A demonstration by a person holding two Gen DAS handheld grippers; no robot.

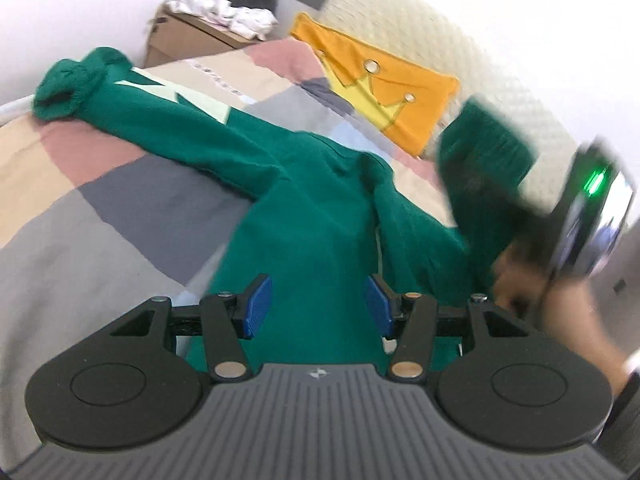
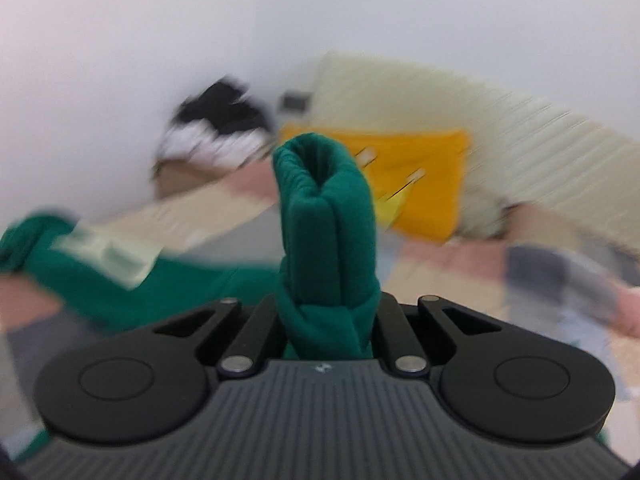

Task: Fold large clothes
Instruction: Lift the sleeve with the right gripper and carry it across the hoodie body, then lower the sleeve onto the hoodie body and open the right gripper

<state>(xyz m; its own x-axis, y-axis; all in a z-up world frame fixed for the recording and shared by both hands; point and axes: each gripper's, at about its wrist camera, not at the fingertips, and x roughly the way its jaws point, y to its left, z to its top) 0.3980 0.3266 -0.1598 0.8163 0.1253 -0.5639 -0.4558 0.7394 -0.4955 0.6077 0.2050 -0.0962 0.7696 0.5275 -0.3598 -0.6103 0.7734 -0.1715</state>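
Your right gripper (image 2: 326,316) was clamped on sweater (image 1: 304,208) cuff (image 2: 324,208), lifted off bed (image 1: 100,216); sleeve ran from it leftward down to body; your left gripper (image 1: 316,306) hovered open above hem, gripping nothing; other sleeve lay stretched far-left; fold probably crosses toward it, though blur hid detail.

Bright, motion-blurred — fisheye-warped edges

Both wrist cameras look forward and slightly down across the patchwork bed (image 1: 100,200) toward the orange pillow (image 1: 384,84) (image 2: 424,176), the left close above the green sweatshirt (image 1: 304,208) (image 2: 324,216), sharing pillow, headboard and cardboard box (image 1: 188,36).
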